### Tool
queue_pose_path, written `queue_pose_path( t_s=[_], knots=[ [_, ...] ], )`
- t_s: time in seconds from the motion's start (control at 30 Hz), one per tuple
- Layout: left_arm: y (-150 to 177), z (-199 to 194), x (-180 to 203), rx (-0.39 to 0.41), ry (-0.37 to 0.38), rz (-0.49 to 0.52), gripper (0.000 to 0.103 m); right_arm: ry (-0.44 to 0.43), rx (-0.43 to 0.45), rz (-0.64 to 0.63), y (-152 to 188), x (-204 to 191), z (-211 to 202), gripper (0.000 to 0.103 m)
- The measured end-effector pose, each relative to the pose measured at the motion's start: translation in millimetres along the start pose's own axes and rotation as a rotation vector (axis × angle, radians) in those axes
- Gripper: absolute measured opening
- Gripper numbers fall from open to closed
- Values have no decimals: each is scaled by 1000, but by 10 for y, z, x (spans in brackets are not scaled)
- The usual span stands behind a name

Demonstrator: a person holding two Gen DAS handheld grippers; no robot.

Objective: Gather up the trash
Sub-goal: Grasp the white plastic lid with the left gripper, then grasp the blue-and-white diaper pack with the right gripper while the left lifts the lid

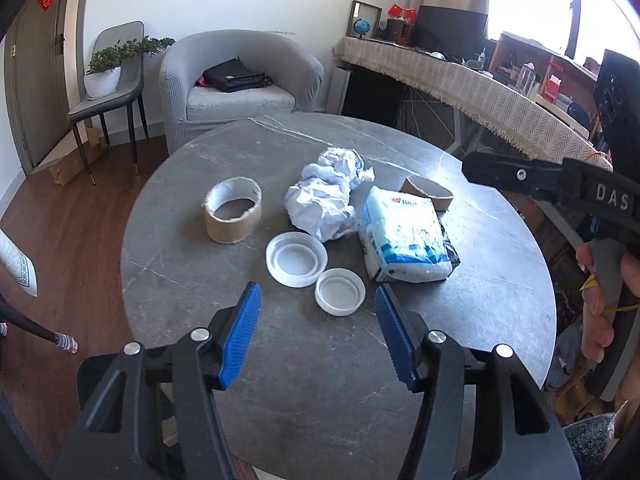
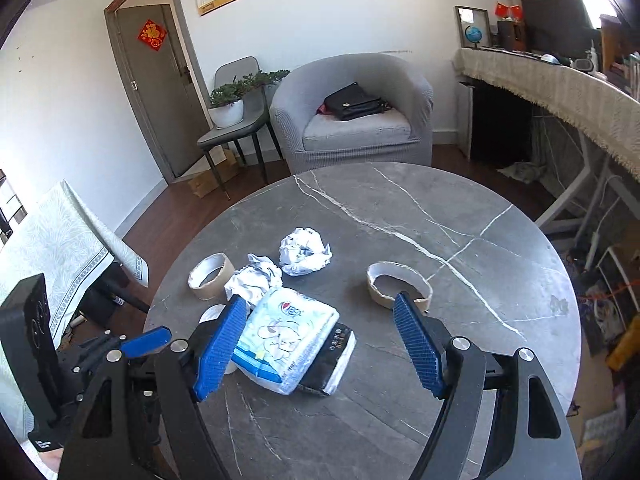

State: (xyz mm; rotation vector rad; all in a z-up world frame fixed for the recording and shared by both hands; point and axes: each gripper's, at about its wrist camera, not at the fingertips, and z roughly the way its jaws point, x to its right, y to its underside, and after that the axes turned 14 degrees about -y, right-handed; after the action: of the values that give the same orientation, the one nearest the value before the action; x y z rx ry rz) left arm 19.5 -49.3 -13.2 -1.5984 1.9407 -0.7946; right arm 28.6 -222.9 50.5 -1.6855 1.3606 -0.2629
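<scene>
Trash lies on a round grey marble table: two crumpled paper balls, a tissue pack, two white plastic lids, a tape ring and a cardboard ring. My left gripper is open above the near table, with the smaller lid just ahead of its tips and untouched. My right gripper is open over the tissue pack, which rests on a dark packet; the pack sits near the left pad and the right pad is well clear.
A grey armchair with a black bag stands behind the table. A chair holding a potted plant is beside it. A cloth-covered desk runs along the right and a cloth-covered table is on the left. A hand holds the right tool.
</scene>
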Motion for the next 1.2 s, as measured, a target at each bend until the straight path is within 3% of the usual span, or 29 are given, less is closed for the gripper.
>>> queue_pose_path(
  t_s=[0.3, 0.5, 0.67, 1.2],
  knots=[
    [32, 171, 138, -27, -35, 26, 55, 2, 3, 15, 35, 120, -123, 77],
    [-3, 187, 237, -24, -19, 27, 33, -2, -7, 11, 46, 103, -101, 77],
    [-19, 181, 196, -25, 8, -3, 33, -35, -33, 1, 67, 0, 3, 77],
    [-55, -86, -349, 31, -18, -82, 33, -55, -124, 4, 129, -317, 462, 77]
  ],
)
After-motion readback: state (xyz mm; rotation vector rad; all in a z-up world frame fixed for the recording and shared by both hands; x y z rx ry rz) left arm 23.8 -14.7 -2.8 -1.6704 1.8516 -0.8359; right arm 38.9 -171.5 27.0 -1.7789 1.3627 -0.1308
